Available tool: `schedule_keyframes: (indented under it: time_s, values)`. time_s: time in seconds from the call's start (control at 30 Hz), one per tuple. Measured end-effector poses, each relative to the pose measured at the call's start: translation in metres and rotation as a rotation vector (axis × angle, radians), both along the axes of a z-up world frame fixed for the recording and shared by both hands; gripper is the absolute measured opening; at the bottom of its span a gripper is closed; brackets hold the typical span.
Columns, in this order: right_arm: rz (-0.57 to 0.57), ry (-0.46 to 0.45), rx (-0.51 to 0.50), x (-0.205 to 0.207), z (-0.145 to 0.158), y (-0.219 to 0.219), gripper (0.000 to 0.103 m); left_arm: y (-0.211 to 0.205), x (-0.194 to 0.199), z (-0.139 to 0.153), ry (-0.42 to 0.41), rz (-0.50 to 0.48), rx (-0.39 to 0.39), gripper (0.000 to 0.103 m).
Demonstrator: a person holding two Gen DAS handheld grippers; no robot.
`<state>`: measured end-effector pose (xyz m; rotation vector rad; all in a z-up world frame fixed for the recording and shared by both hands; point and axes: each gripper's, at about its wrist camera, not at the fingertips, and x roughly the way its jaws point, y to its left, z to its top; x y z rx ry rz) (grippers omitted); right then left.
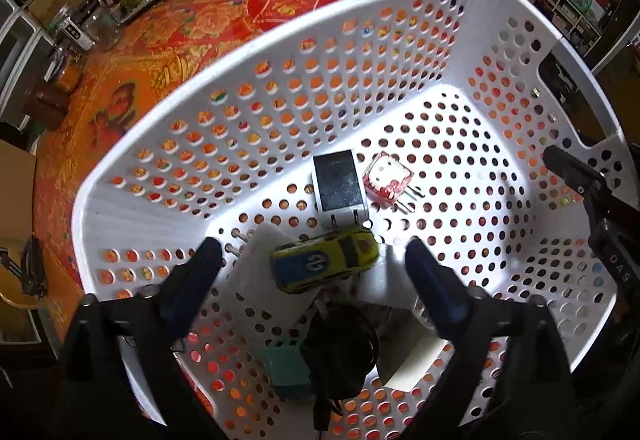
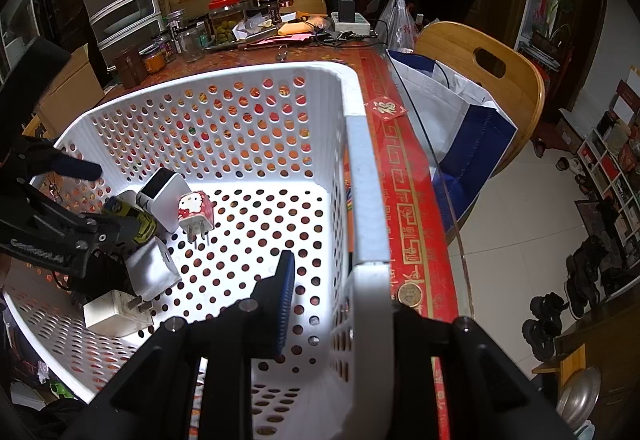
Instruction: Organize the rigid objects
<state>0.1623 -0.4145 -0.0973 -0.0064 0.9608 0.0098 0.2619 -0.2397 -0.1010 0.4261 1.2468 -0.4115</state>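
Your left gripper jaws are apart over the toy car, not touching it. Your right gripper is clamped on the basket wall.

The left gripper points steeply downward, its two dark fingers spread wide with nothing pressed between the pads. The right gripper tilts down at a shallower angle, its jaws drawn close and clamped on the basket wall, one blue-padded finger inside it; the other finger is hidden behind the wall
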Motion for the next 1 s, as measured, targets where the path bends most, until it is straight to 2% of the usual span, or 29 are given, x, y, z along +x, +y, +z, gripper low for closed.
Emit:
schedule_keyframes:
  time_s: [0.1, 0.27, 0.33, 0.4, 0.47, 0.6, 0.63, 0.7, 0.8, 0.9, 1.0]
  values:
    - [0.001, 0.000, 0.001, 0.000, 0.000, 0.001, 0.025, -0.001, 0.000, 0.000, 0.002, -0.005, 0.002, 0.096]
    - [0.000, -0.001, -0.001, 0.000, 0.000, 0.000, 0.025, 0.001, 0.001, 0.004, 0.004, 0.001, -0.042, 0.096]
    - [-0.016, -0.016, -0.024, -0.002, 0.001, 0.001, 0.029, 0.003, 0.000, 0.010, -0.029, 0.005, -0.068, 0.096]
    - [-0.035, -0.024, -0.041, -0.006, 0.002, 0.001, 0.038, 0.008, -0.004, 0.019, -0.077, 0.014, -0.097, 0.096]
    - [-0.055, -0.046, -0.045, -0.014, 0.008, -0.001, 0.044, 0.018, -0.012, 0.035, -0.160, 0.022, -0.134, 0.096]
    - [-0.119, -0.155, -0.064, -0.051, 0.032, 0.005, 0.074, 0.051, -0.049, 0.078, -0.371, 0.018, -0.249, 0.098]
    - [-0.122, -0.179, -0.066, -0.059, 0.038, 0.009, 0.078, 0.063, -0.061, 0.089, -0.432, 0.031, -0.276, 0.103]
    - [-0.137, -0.247, -0.076, -0.082, 0.050, 0.022, 0.099, 0.094, -0.091, 0.110, -0.563, 0.067, -0.352, 0.103]
    - [-0.141, -0.414, -0.127, -0.121, 0.068, 0.054, 0.102, 0.136, -0.129, 0.127, -0.696, 0.133, -0.436, 0.103]
    - [-0.142, -0.532, -0.173, -0.156, 0.079, 0.089, 0.103, 0.173, -0.160, 0.130, -0.737, 0.164, -0.465, 0.103]
    - [-0.114, -0.597, -0.105, -0.188, 0.090, 0.119, 0.103, 0.199, -0.193, 0.127, -0.766, 0.193, -0.444, 0.103]
